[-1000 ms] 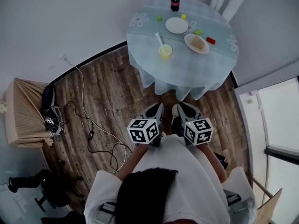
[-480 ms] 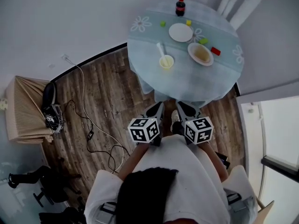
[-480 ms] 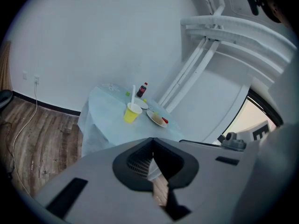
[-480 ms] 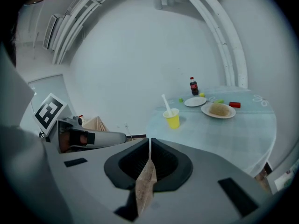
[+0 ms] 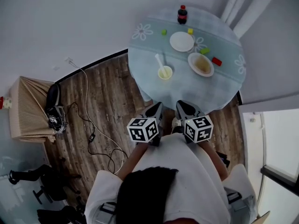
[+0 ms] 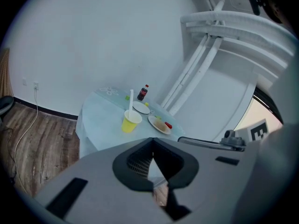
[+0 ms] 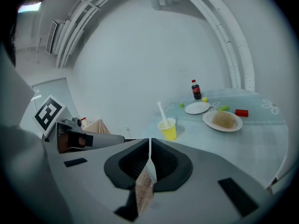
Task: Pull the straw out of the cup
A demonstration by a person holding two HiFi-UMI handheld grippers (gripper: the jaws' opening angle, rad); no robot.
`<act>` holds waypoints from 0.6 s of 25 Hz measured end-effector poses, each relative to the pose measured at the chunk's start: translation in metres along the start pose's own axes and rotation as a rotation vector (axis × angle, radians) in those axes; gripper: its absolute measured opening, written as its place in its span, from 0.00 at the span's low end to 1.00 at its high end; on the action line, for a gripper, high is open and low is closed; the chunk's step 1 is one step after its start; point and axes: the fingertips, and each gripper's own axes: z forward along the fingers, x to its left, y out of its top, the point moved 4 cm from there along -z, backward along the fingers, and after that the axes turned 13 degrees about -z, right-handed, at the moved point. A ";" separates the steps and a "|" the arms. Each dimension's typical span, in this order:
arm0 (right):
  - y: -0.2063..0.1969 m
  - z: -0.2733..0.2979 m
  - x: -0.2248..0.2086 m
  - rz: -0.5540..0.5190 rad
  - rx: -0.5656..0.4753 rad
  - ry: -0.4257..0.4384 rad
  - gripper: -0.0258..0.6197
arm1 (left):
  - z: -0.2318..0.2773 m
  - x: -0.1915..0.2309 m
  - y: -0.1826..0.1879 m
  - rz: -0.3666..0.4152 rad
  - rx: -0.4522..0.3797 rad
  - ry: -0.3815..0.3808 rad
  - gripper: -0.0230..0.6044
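Note:
On the round table (image 5: 154,55), draped in a pale blue cloth, stands a yellow cup (image 5: 165,72) with a white straw (image 5: 160,62) leaning out to the upper left. Cup (image 6: 131,121) and straw (image 6: 131,98) show far ahead in the left gripper view. The right gripper view also has the cup (image 7: 168,129) and straw (image 7: 161,111) at a distance. My left gripper (image 5: 155,110) and right gripper (image 5: 184,108) hang side by side over the floor, short of the table's near edge. Both are shut and empty: left gripper (image 6: 152,140), right gripper (image 7: 149,141).
Behind the cup are a cola bottle (image 5: 182,14), a white plate (image 5: 181,41), a plate of food (image 5: 201,64), a red block (image 5: 217,61) and small green and yellow blocks. Cables (image 5: 88,120) trail over the wooden floor at left, near a beige cabinet (image 5: 28,111).
The table with the cup has come nearer in the head view and slid a little right. Both grippers keep their place before the person's body and stay shut.

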 end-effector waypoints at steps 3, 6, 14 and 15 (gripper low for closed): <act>0.005 0.002 -0.011 0.002 -0.013 0.017 0.10 | 0.009 -0.005 0.004 -0.001 -0.003 0.008 0.05; 0.011 0.005 -0.020 0.002 -0.024 0.045 0.10 | 0.015 -0.009 0.008 -0.012 -0.009 0.020 0.05; 0.017 0.013 -0.039 -0.013 -0.024 0.111 0.10 | 0.029 -0.022 0.012 -0.029 -0.042 0.050 0.05; 0.018 0.014 -0.041 -0.011 -0.024 0.115 0.10 | 0.031 -0.024 0.012 -0.028 -0.042 0.047 0.05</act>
